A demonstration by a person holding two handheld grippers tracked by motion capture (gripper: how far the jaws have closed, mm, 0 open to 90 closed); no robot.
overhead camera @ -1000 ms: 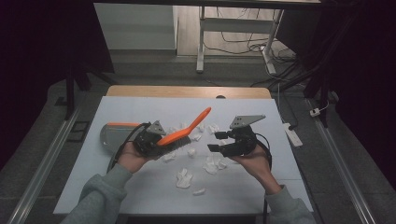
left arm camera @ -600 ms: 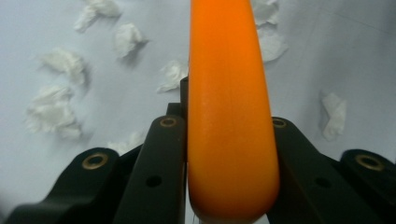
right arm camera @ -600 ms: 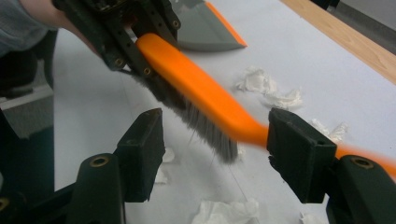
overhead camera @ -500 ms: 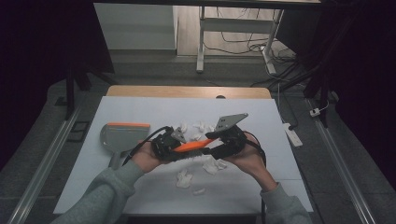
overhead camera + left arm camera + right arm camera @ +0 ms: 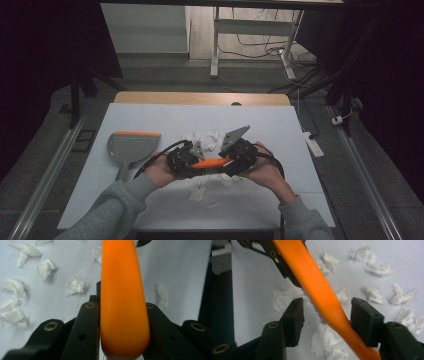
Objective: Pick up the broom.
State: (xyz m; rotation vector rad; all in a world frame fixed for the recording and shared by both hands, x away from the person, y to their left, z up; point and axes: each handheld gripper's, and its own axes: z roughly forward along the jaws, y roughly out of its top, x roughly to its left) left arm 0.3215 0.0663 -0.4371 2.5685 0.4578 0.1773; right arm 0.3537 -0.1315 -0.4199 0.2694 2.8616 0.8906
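The high view looks from above the person's side, forward and down, and sees the whole white table [image 5: 150, 125] from far off, with the floor behind it. The left gripper view sits very close behind its two black jaws and looks along them, down at the tabletop. The right gripper view does the same from the other hand. All three share the orange handle [image 5: 216, 163] [image 5: 122, 302] [image 5: 319, 292] and the crumpled paper bits [image 5: 197, 137] [image 5: 45, 268] [image 5: 377, 267] around it
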